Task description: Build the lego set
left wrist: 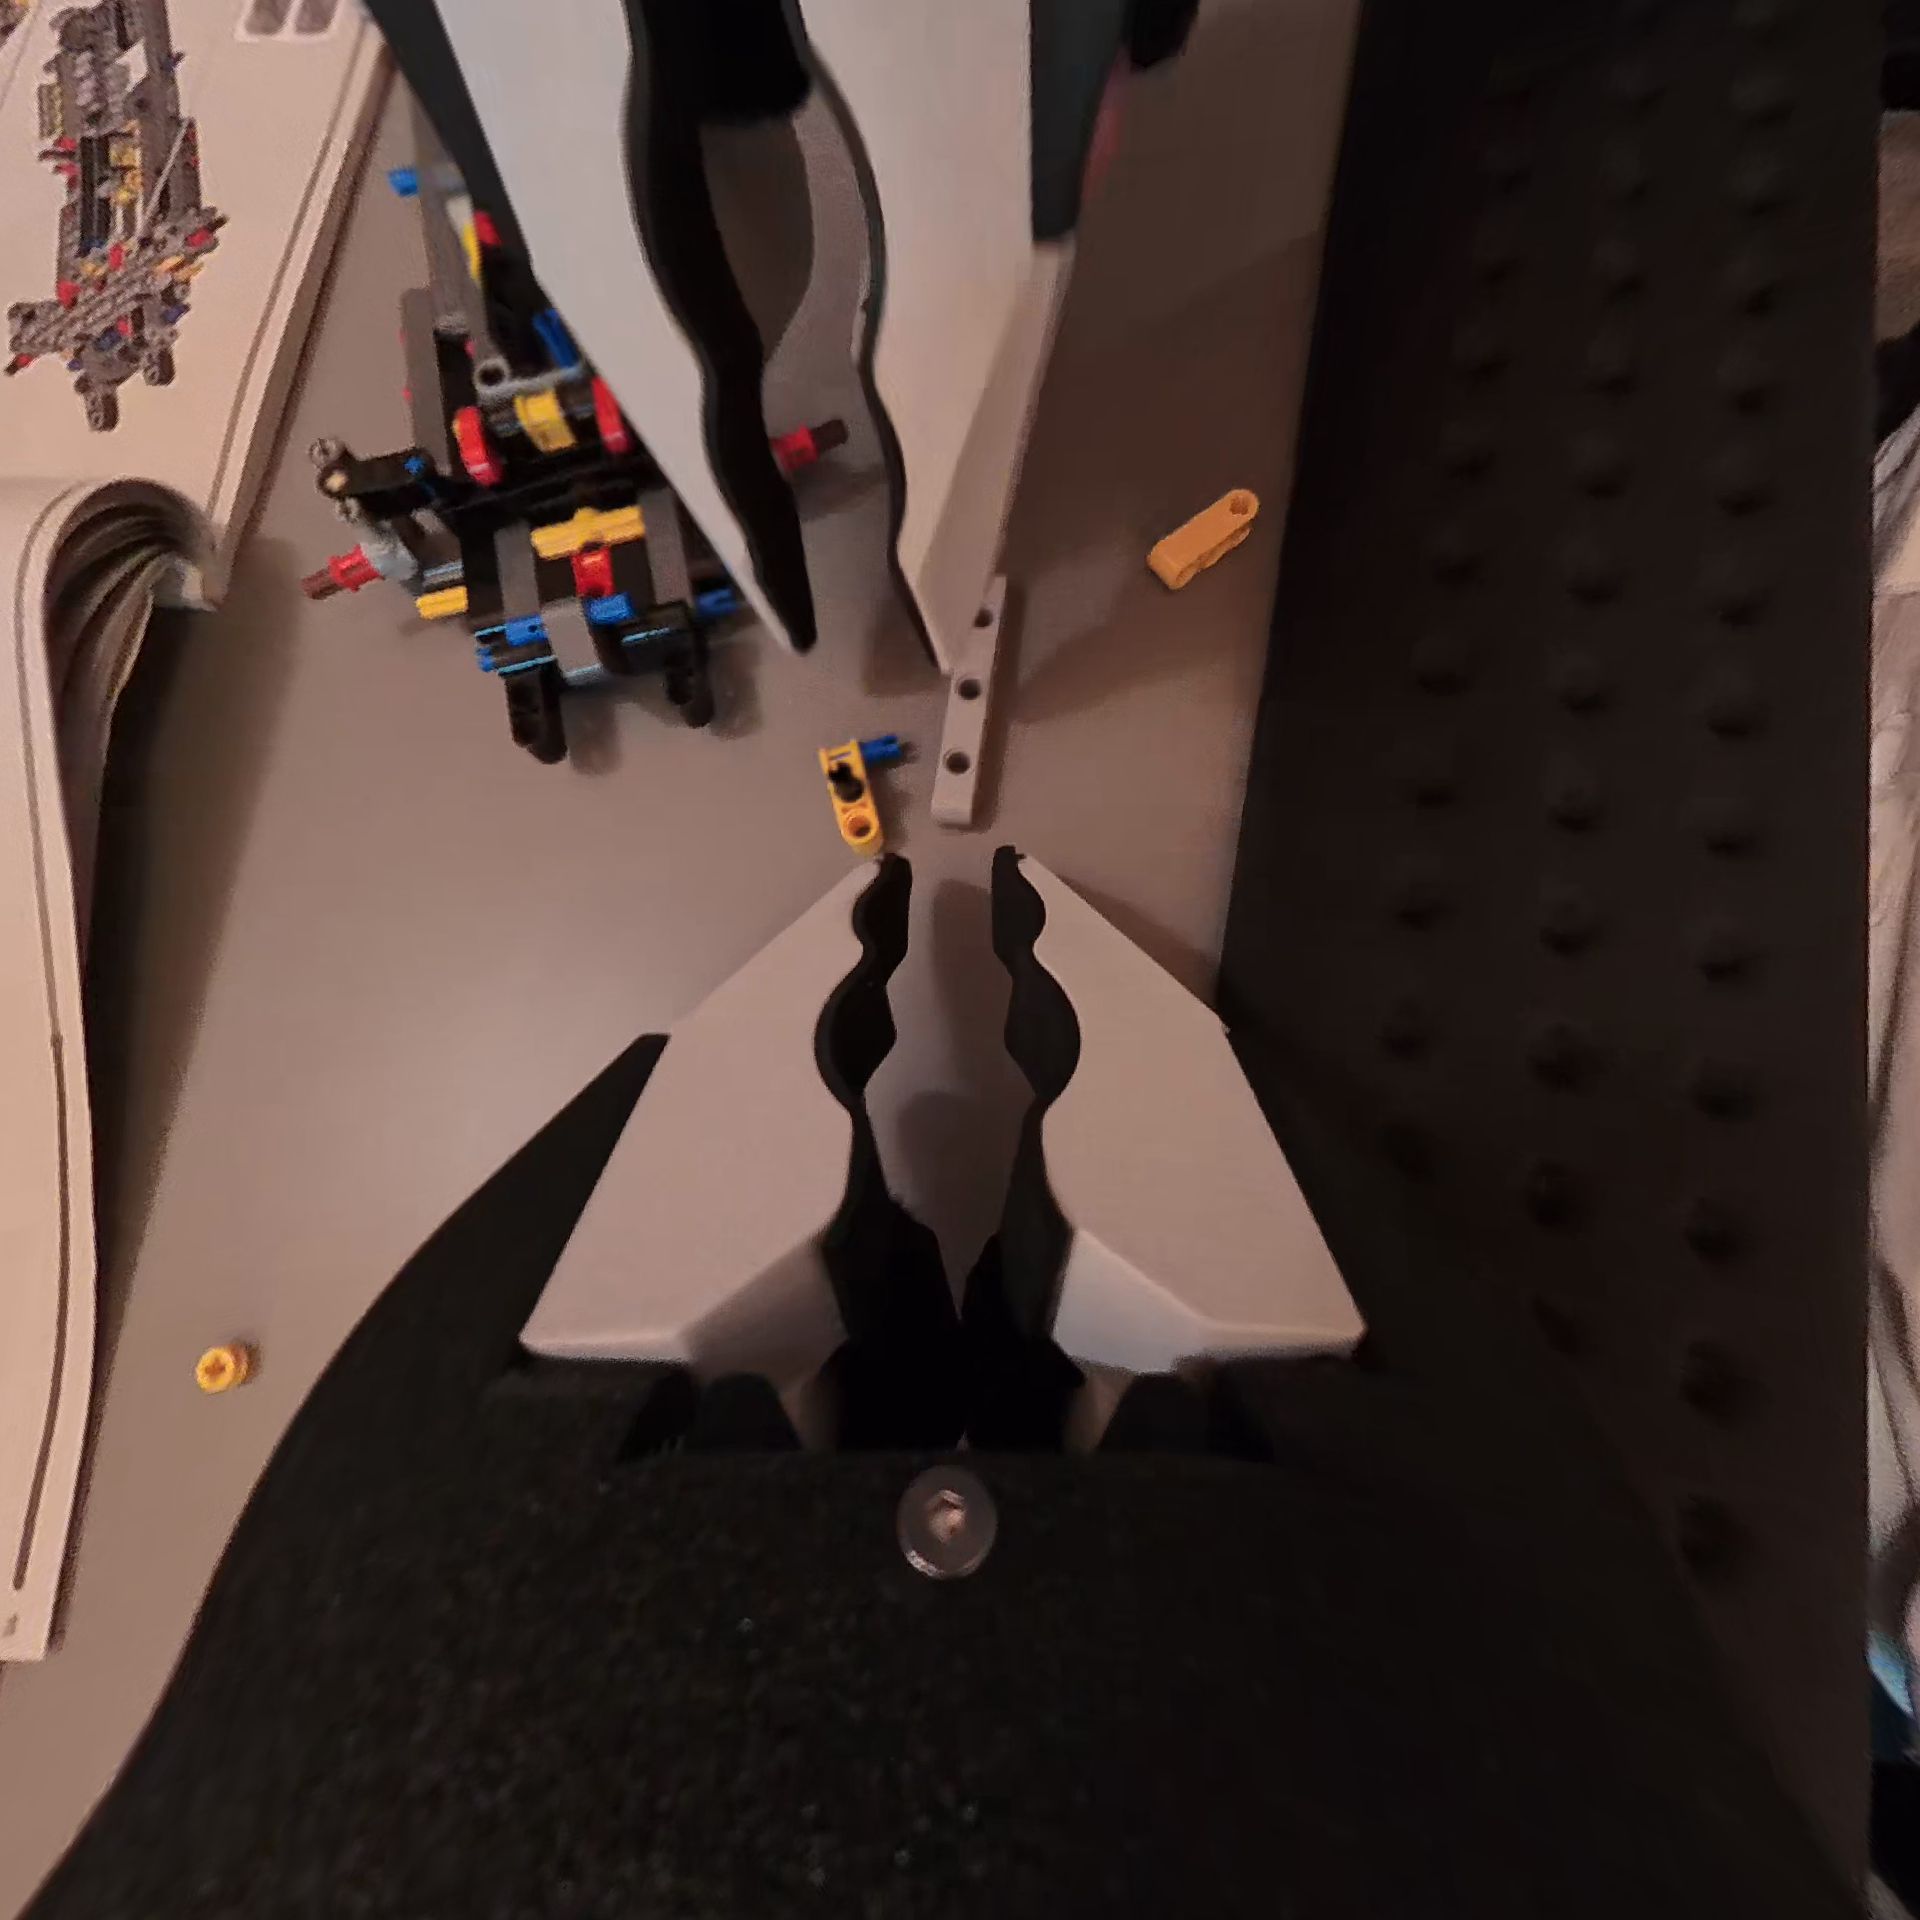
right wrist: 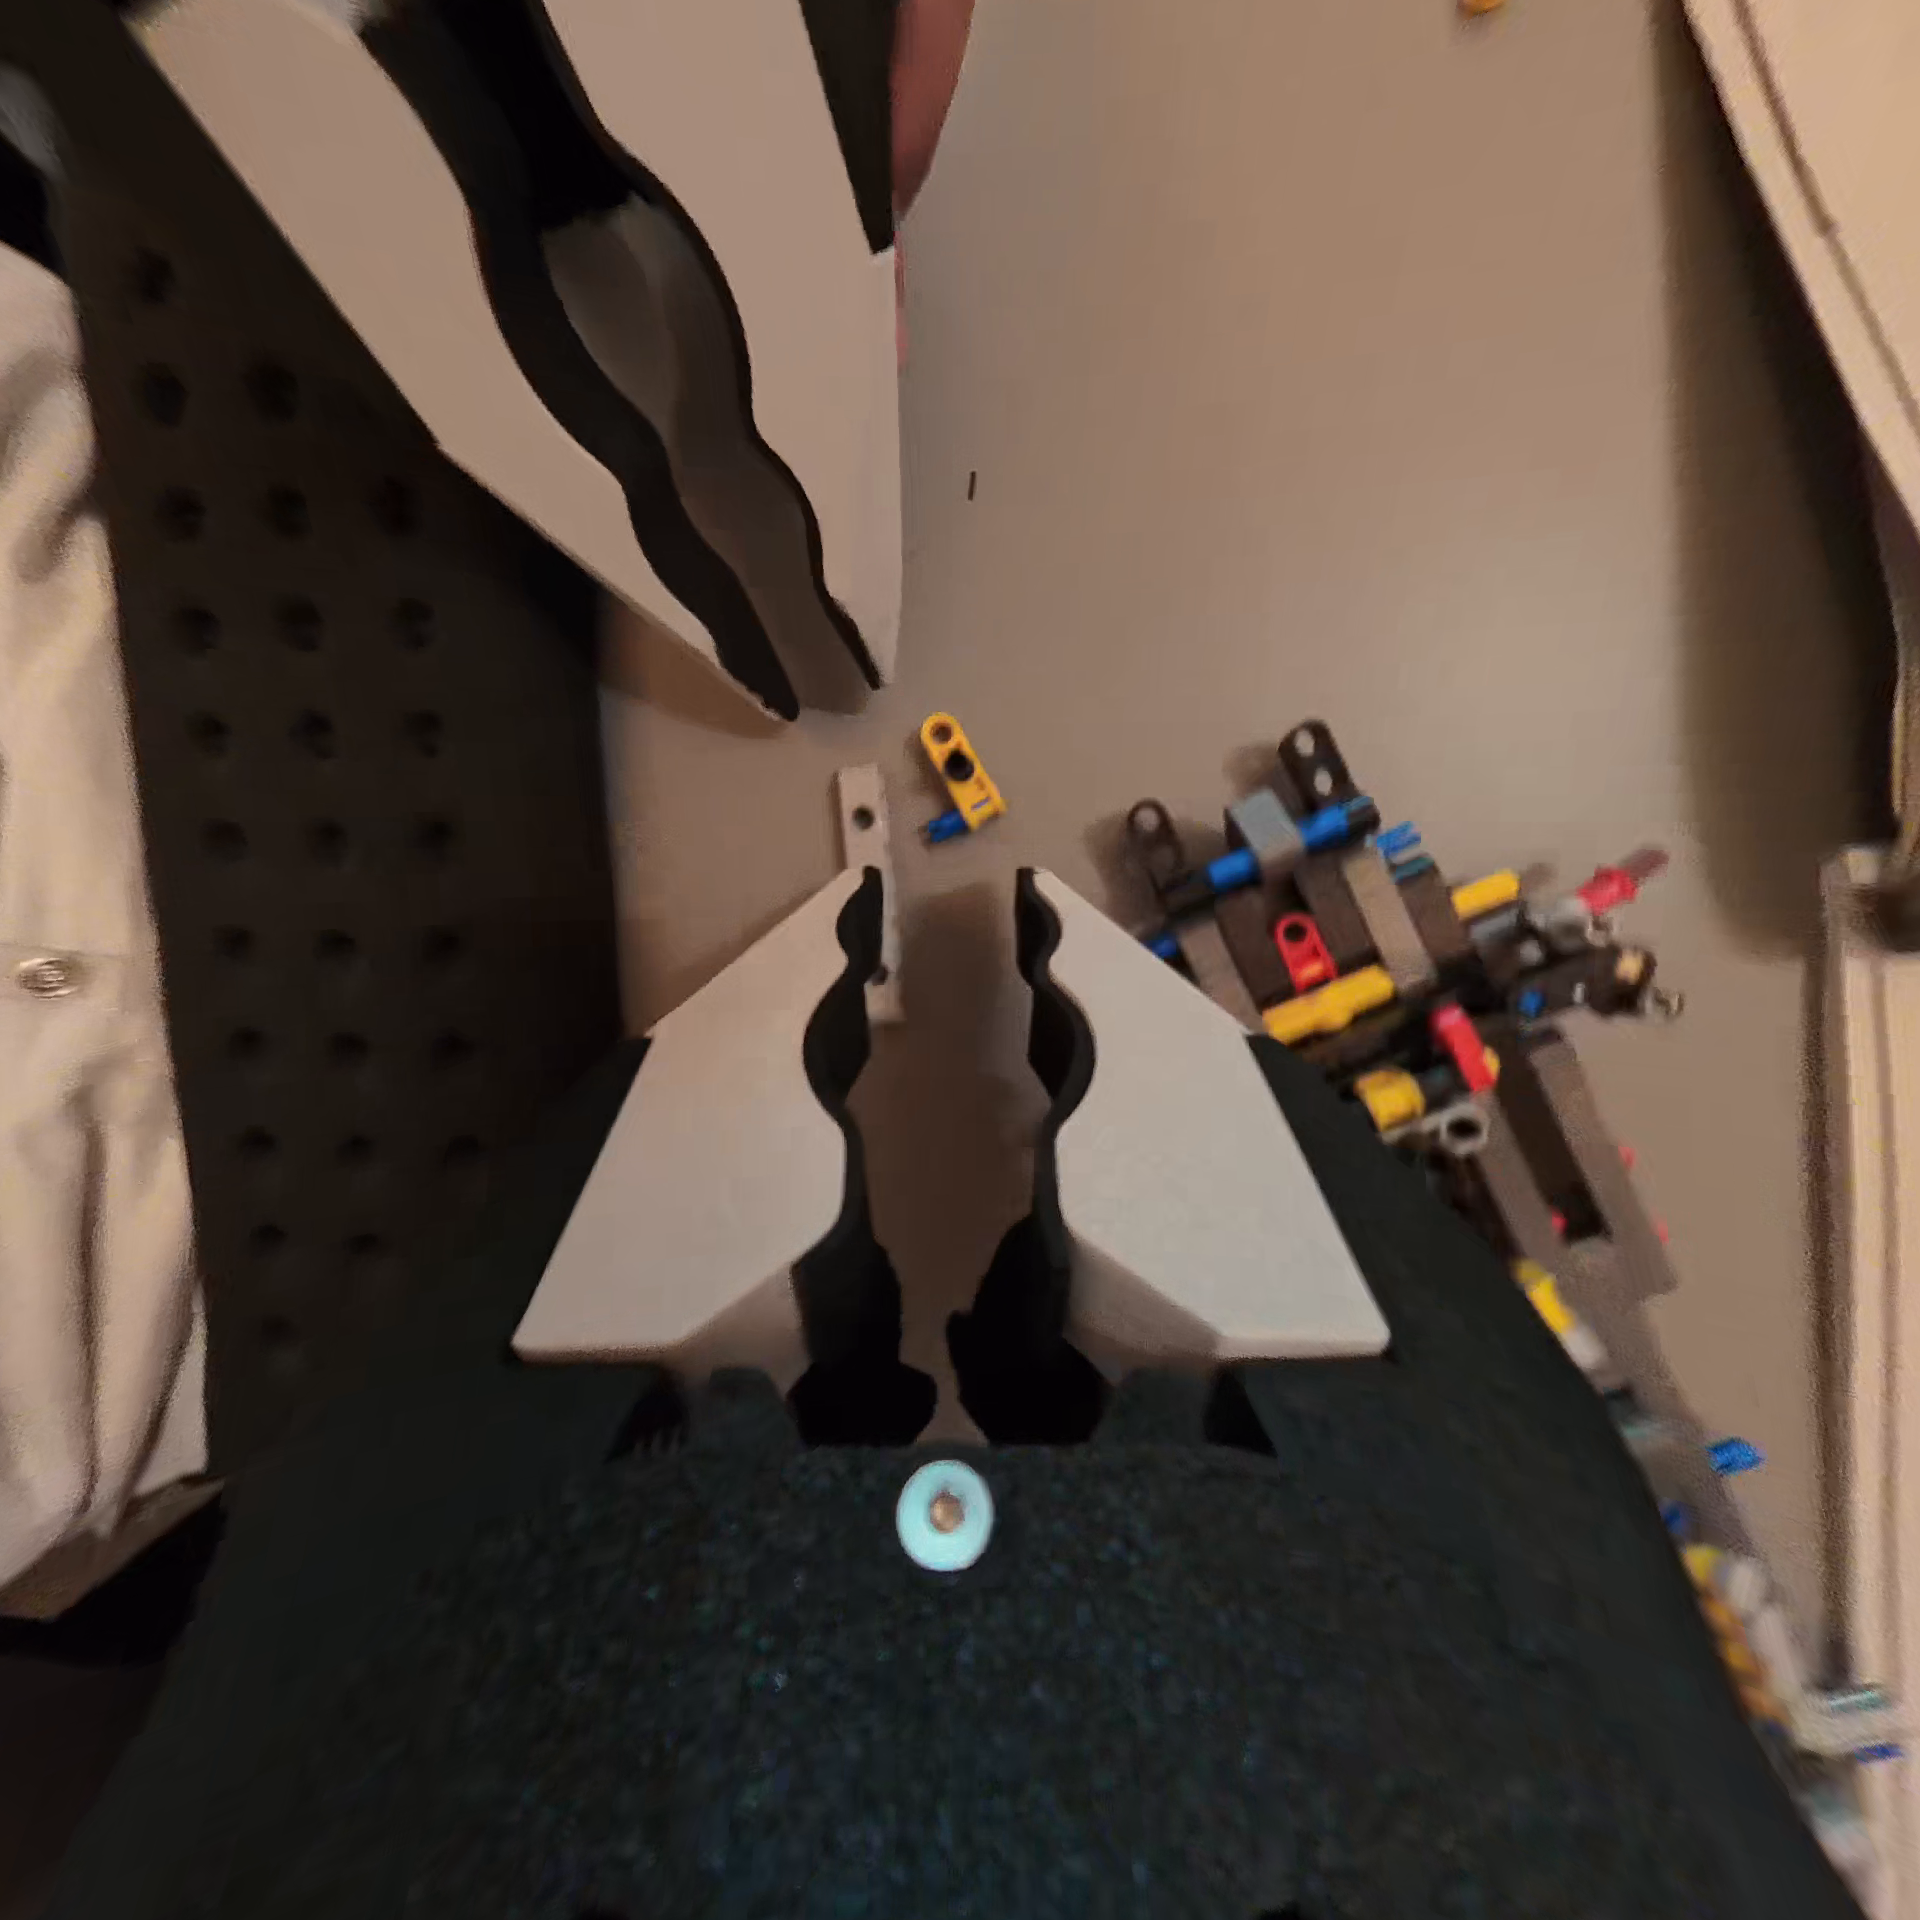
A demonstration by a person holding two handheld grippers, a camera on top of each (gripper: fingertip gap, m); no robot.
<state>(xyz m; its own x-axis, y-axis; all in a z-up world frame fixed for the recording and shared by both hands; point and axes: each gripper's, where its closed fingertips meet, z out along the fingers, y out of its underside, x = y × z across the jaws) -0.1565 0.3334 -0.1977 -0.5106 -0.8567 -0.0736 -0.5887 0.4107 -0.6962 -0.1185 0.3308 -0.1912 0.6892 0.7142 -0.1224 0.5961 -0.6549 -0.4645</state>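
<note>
Left wrist view, left to right. Open instruction booklet (left wrist: 62,935) along the left edge, with a second printed sheet (left wrist: 114,208) at upper left showing a pictured model. Small yellow round piece (left wrist: 223,1366) lies alone on the grey table (left wrist: 416,987) at lower left. Partly built lego assembly (left wrist: 540,540) sits at upper left of centre: black and grey beams with yellow, red and blue pins. Left gripper (left wrist: 951,857) enters from the bottom centre, jaws apart with nothing between them, tips just below a small yellow connector with a blue pin (left wrist: 854,784). Just right of that connector lies a grey three-hole beam (left wrist: 968,717). Right gripper (left wrist: 868,644) comes down from the top centre, jaws apart; one fingertip (left wrist: 940,634) is at the beam's upper end, contact not resolvable. An orange-yellow connector (left wrist: 1205,538) lies alone at right of centre. Black perforated panel (left wrist: 1558,831) fills the right side.

Right wrist view, left to right. Pale cloth (right wrist: 62,831) at the left edge, then the perforated panel (right wrist: 312,727). Left gripper (right wrist: 831,707) reaches in from upper left, jaws apart. Right gripper (right wrist: 945,883) at bottom centre, jaws apart; grey beam (right wrist: 862,821) lies by its left fingertip, partly hidden behind it, not clamped. Yellow connector (right wrist: 961,774) sits just beyond the tips, centre frame. Assembly (right wrist: 1403,997) lies at centre right, blurred.
</note>
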